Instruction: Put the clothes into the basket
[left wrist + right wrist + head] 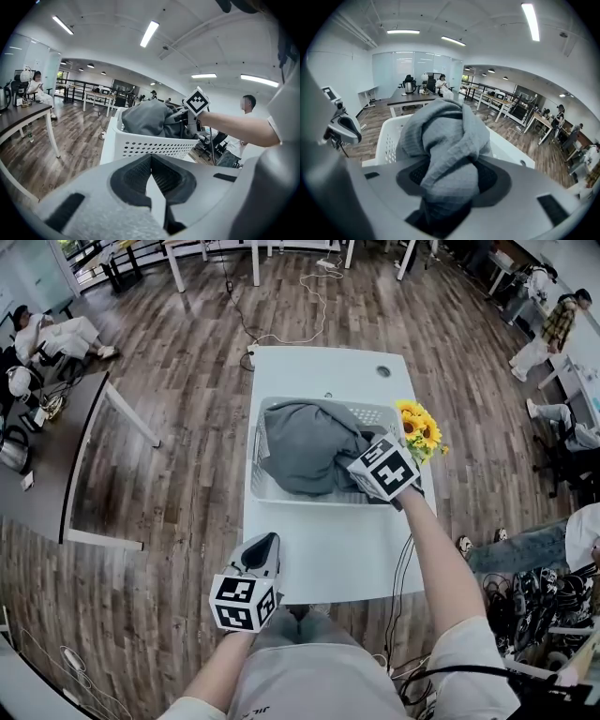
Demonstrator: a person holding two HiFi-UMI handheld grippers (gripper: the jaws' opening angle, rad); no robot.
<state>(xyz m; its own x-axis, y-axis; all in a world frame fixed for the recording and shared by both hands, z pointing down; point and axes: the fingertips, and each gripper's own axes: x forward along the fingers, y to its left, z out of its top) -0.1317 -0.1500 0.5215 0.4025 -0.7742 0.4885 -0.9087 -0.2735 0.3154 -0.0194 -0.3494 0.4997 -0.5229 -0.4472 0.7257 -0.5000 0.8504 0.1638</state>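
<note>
While the white tabletop (328,559) at the frame's centre shows no loose clothing around the basket, the task is judged to be close to finished. The white perforated basket (319,500) is seen on the upper half of the tabletop, and the bulk of the grey garment (305,446) is heaped inside it, rising above the rim. One thick fold of that garment is pinched between the jaws of the right tool (447,187), which is held at the basket's lower right corner, so the cloth is not yet let go. What is left appears to be only the release of that fold into the basket. The left tool (151,161) is held low at the tabletop's lower left edge, its jaws pressed together on nothing. A bunch of sunflowers (419,430) is seen just right of the basket, untouched.
</note>
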